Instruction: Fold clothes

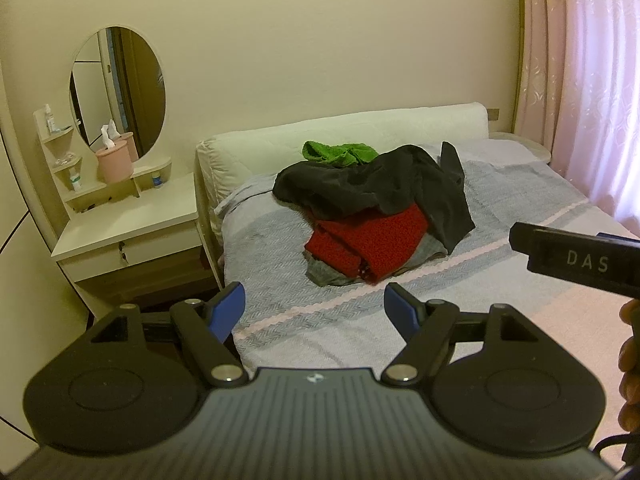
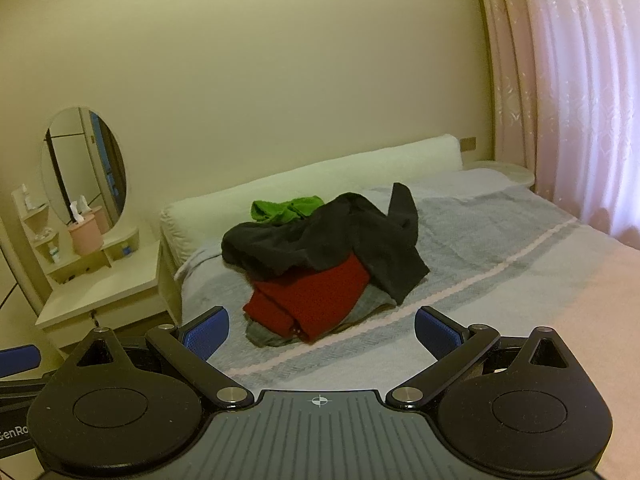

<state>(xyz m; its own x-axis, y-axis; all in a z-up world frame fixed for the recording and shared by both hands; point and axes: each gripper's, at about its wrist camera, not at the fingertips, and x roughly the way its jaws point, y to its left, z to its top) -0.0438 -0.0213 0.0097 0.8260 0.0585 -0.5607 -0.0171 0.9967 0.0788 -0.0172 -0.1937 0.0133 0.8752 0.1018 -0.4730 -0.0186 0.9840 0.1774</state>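
Observation:
A heap of clothes lies on the bed: a black garment (image 1: 376, 184) (image 2: 332, 236) on top, a red knit (image 1: 368, 244) (image 2: 312, 300) under it, a grey piece (image 1: 328, 274) (image 2: 364, 308) at the bottom and a green item (image 1: 340, 153) (image 2: 286, 209) behind. My left gripper (image 1: 316, 308) hovers open, short of the pile, nothing between its blue pads. My right gripper (image 2: 322, 330) is open too, also in front of the pile and holding nothing. Part of the right gripper's body shows at the right edge of the left wrist view.
The bed (image 1: 520, 208) (image 2: 500, 240) has a grey striped cover and a white headboard cushion (image 1: 360, 128). A dressing table (image 1: 128, 216) (image 2: 104, 284) with oval mirror and pink tissue holder (image 1: 115, 162) stands left. Pink curtains (image 1: 592, 80) (image 2: 580, 100) hang at right.

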